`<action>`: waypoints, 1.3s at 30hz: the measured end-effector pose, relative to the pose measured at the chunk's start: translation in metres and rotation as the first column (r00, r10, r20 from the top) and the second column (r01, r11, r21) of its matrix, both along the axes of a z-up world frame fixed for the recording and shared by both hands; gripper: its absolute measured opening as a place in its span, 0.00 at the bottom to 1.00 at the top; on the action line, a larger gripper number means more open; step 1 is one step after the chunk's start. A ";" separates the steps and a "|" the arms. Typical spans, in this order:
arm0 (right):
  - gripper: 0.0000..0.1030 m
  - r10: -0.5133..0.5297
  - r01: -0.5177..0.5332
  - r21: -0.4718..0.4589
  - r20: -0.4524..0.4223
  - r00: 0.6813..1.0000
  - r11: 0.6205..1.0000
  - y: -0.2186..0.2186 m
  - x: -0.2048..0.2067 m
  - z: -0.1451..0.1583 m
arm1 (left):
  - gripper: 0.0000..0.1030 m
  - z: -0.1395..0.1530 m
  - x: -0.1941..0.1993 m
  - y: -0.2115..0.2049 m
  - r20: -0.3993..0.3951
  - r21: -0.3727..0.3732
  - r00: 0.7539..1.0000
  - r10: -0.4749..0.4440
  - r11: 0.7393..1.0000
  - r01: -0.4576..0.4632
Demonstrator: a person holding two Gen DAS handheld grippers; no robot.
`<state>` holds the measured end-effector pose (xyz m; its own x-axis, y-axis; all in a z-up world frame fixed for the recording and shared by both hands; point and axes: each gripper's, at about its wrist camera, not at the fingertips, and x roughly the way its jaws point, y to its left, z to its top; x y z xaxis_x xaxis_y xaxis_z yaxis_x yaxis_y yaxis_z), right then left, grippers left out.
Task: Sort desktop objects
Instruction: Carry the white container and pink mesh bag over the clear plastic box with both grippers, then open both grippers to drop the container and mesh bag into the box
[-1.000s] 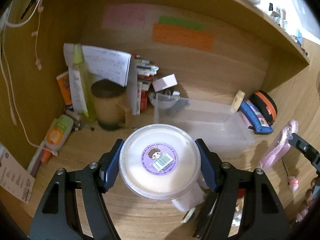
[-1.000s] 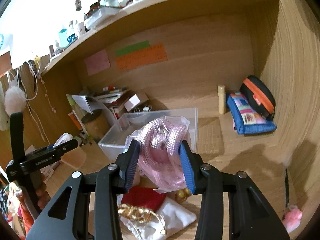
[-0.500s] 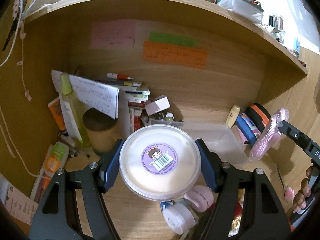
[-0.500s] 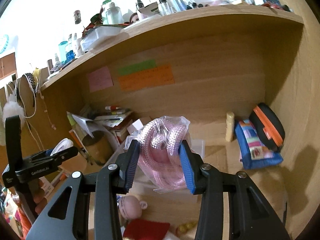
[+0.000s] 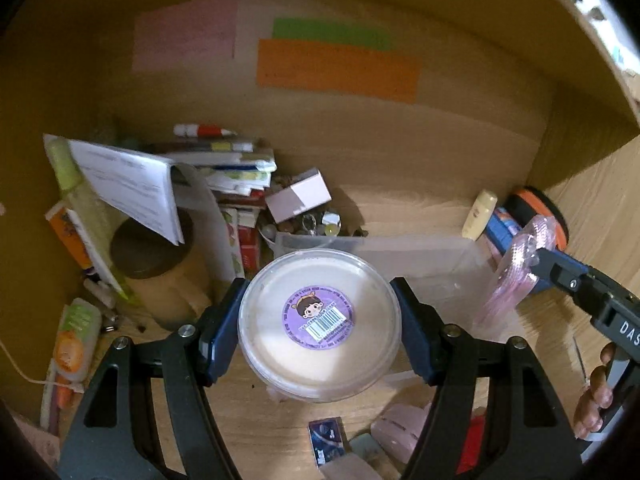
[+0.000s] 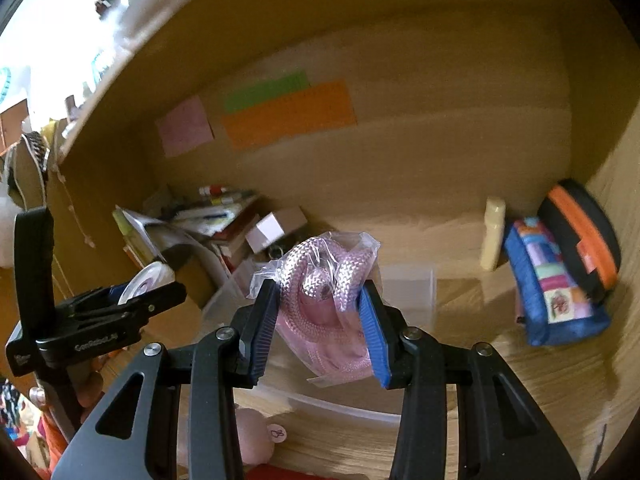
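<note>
My left gripper [image 5: 319,328] is shut on a round cream-filled tub [image 5: 319,326] with a purple barcode sticker, held above the desk in front of a clear plastic bin [image 5: 420,268]. My right gripper [image 6: 320,320] is shut on a bagged pink braided rope [image 6: 324,308], held over the same clear bin [image 6: 408,292]. In the left wrist view the rope [image 5: 516,268] and right gripper [image 5: 538,262] show at the right, beside the bin. In the right wrist view the left gripper [image 6: 152,286] shows at the left with the tub [image 6: 146,280].
A brown jar [image 5: 160,276], stacked books and papers [image 5: 224,168] and a small white box [image 5: 298,196] crowd the back left. A blue pouch [image 6: 552,292], an orange-black case [image 6: 584,244] and a cream tube [image 6: 494,232] stand at the right. Small items [image 5: 384,436] lie on the desk below.
Both grippers have moved forward into the desk alcove with their objects, closer to the clear bin. The rope now hangs over the bin.
</note>
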<state>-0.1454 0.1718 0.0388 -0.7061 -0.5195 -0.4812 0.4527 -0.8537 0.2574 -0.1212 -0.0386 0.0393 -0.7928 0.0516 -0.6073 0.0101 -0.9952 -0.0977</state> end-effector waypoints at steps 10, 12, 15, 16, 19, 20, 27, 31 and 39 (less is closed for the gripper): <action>0.36 -0.004 0.001 0.047 0.070 0.998 0.999 -0.005 -0.015 -0.028 | 0.68 -0.035 -0.025 0.008 0.081 -0.010 0.997 -0.019 1.000 0.020; 0.36 0.000 -0.005 0.055 0.079 0.997 0.998 -0.007 -0.017 -0.032 | 0.68 -0.040 -0.029 0.012 0.093 -0.013 0.995 -0.025 1.000 0.026; 0.36 0.007 -0.014 0.067 0.098 0.995 0.998 -0.013 -0.022 -0.039 | 0.68 -0.046 -0.031 0.014 0.105 -0.025 0.994 -0.027 0.999 0.030; 0.36 0.010 -0.017 0.069 0.104 0.995 0.997 -0.014 -0.023 -0.041 | 0.68 -0.048 -0.032 0.015 0.110 -0.030 0.994 -0.025 0.999 0.029; 0.37 0.019 -0.028 0.079 0.117 0.993 0.997 -0.020 -0.027 -0.048 | 0.68 -0.050 -0.034 0.017 0.109 -0.051 0.994 -0.023 0.998 0.029; 0.37 0.019 -0.028 0.084 0.111 0.994 0.996 -0.021 -0.026 -0.049 | 0.68 -0.050 -0.033 0.019 0.107 -0.059 0.994 -0.024 0.998 0.030; 0.40 0.035 -0.045 0.104 0.102 0.994 0.994 -0.029 -0.027 -0.053 | 0.68 -0.058 -0.037 0.025 0.151 -0.071 0.988 -0.039 0.996 0.051; 0.45 0.044 -0.057 0.113 0.113 0.993 0.992 -0.034 -0.027 -0.056 | 0.68 -0.060 -0.036 0.028 0.155 -0.093 0.987 -0.041 0.994 0.056; 0.73 0.006 -0.016 0.169 0.061 0.998 0.985 -0.037 -0.020 -0.056 | 0.68 -0.045 -0.018 0.028 0.058 -0.143 0.998 -0.025 0.989 0.033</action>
